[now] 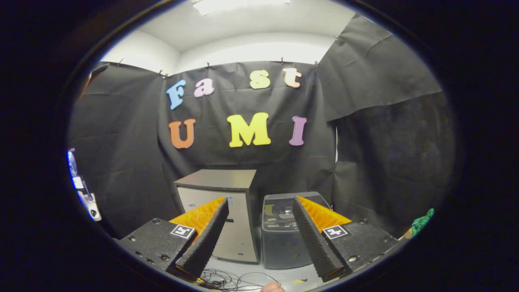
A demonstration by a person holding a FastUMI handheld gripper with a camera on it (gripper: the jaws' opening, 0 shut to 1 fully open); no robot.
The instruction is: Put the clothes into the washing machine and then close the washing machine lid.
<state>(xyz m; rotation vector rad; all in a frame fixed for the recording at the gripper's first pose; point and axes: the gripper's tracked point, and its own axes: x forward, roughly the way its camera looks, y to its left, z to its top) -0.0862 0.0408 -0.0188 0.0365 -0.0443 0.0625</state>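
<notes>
My gripper (260, 207) is open, with a wide gap and nothing between its fingers. Beyond the fingers, on the floor against the booth wall, stands a small dark grey washing machine (284, 239) with its glossy top lid down; the right finger (314, 239) covers part of its right side. Far off to the right of the right finger, a bit of green cloth (423, 221) shows low down, mostly hidden.
A taller silver-grey cabinet (219, 202) stands just left of the washing machine, partly behind the left finger. Loose black cables (227, 280) lie on the pale floor below the fingers. A fingertip of a person's hand (272, 287) shows beneath them. Some white equipment (87, 198) sits at far left.
</notes>
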